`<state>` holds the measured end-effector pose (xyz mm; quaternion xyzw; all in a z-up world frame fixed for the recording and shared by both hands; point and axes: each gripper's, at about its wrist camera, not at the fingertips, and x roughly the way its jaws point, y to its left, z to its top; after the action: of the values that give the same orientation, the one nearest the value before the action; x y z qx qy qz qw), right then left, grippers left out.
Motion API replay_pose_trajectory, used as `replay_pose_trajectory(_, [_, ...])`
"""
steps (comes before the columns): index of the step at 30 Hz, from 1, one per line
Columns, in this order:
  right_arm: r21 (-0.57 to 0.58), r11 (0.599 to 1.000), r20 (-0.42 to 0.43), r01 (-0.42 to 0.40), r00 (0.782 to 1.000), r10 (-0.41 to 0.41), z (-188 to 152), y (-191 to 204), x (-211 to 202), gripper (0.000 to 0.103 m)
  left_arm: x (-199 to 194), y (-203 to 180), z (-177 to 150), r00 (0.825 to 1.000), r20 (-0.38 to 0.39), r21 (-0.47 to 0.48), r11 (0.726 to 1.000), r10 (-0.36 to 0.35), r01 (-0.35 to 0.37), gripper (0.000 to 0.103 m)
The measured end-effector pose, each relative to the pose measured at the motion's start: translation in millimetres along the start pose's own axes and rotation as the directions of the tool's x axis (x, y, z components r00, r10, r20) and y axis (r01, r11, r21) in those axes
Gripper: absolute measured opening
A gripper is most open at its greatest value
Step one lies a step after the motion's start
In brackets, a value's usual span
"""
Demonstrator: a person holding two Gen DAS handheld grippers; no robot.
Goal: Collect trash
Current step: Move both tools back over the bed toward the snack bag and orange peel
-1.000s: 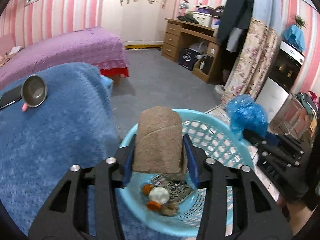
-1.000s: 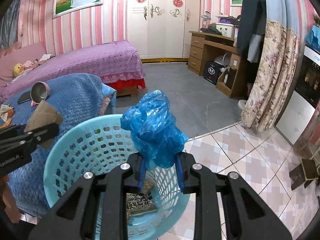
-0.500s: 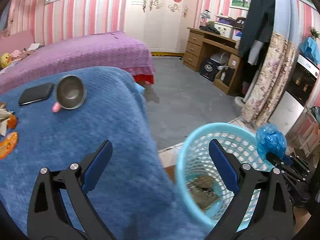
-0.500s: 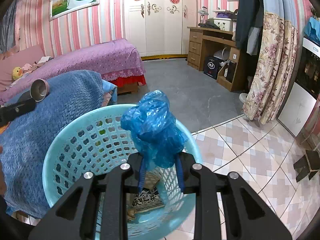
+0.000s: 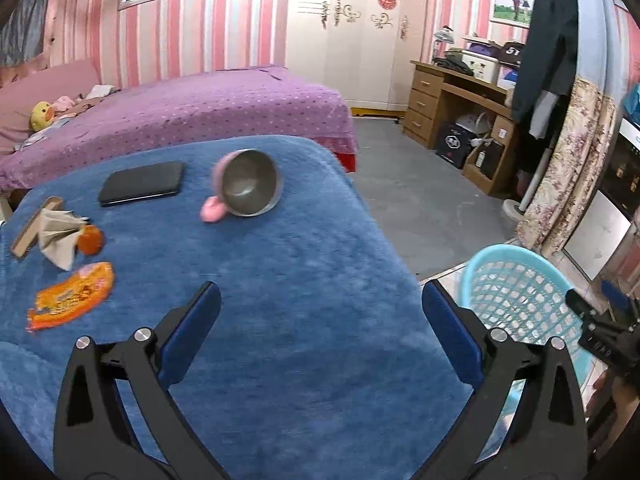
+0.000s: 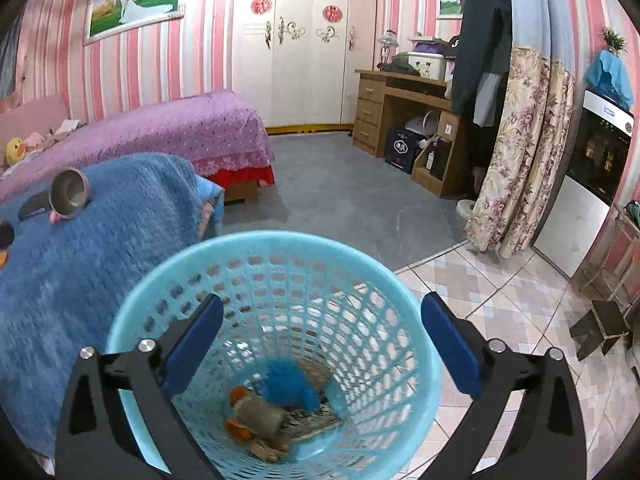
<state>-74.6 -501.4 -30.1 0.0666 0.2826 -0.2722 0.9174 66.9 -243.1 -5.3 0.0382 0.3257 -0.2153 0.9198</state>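
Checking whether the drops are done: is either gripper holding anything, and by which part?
Nothing. The left gripper and right gripper have just opened; their jaws are empty.

The basket [image 6: 276,280] stands right of the table [image 5: 304,280]; a bag [image 6: 286,384] lies inside, seemingly atop paper.

The left tool [image 5: 320,312] hangs over a bench covered with a blue blanket [image 5: 304,280], its jaws wide apart after just opening, nothing between them. On the blanket lie a metal bowl [image 5: 250,188] tipped on its side with a pink handle, a black phone [image 5: 142,182] beside it, a crumpled paper [image 5: 58,236] touching a small orange piece [image 5: 90,240], and an orange wrapper [image 5: 74,298] nearer the camera. A light-blue basket [image 5: 516,300] stands on the floor at the bench's right, with the right tool [image 5: 600,332] over its far edge
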Motion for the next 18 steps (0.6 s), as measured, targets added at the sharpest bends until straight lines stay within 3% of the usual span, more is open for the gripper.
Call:
replay_pose_trajectory(8, [-0.040,0.993,0.020,-0.114,0.993,0.115,20,78,-13,0.098,-21,92,9,0.994,0.005,-0.043,0.993,0.108,-0.108,0.097])
replay_pose_trajectory(14, [-0.124,0.969,0.006,-0.213,0.976,0.216,28,161,-13,0.098,-24,178,7,0.979,-0.012,-0.113,0.973,0.203,-0.203,0.097])
replay_pose_trajectory(18, [-0.158,0.952,-0.020,-0.264,0.964,0.264,29,204,-7,0.098,-12,224,-1,0.977,-0.064,-0.175,0.962,0.202,-0.210,0.097])
